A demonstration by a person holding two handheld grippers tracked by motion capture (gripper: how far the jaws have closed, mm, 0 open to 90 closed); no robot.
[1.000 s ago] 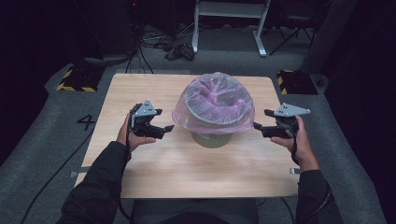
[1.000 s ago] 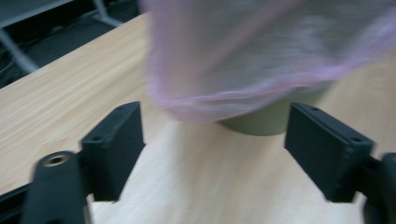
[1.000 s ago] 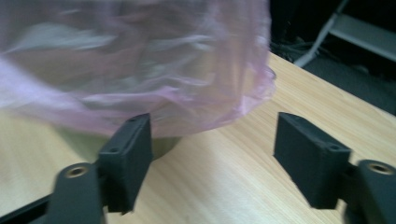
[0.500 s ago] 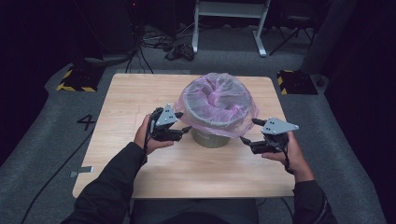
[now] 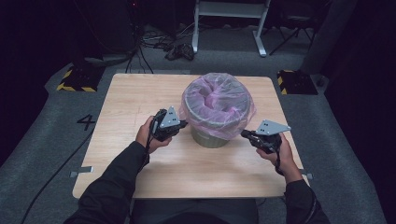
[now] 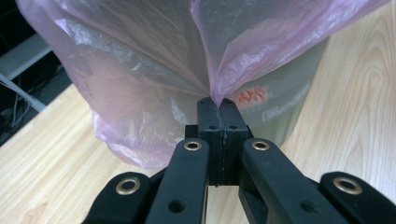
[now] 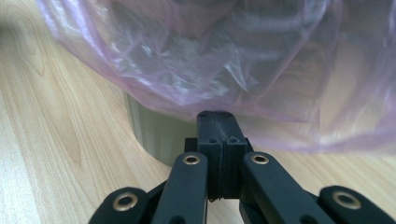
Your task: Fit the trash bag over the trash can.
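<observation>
Our left gripper (image 6: 217,105) has its jaws pressed together on a fold of the pink bag (image 6: 154,70). Our right gripper (image 7: 217,116) is also pressed together at the bag's hem, but we cannot tell if it pinches the film. The one bag lines one grey bin (image 5: 208,138) in the middle of the table (image 5: 130,93), between both grippers.

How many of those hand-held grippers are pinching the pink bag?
2. The left hand-held gripper is shut on the pink bag at the bin's left side; the right hand-held gripper is shut on its lower edge at the right.
</observation>
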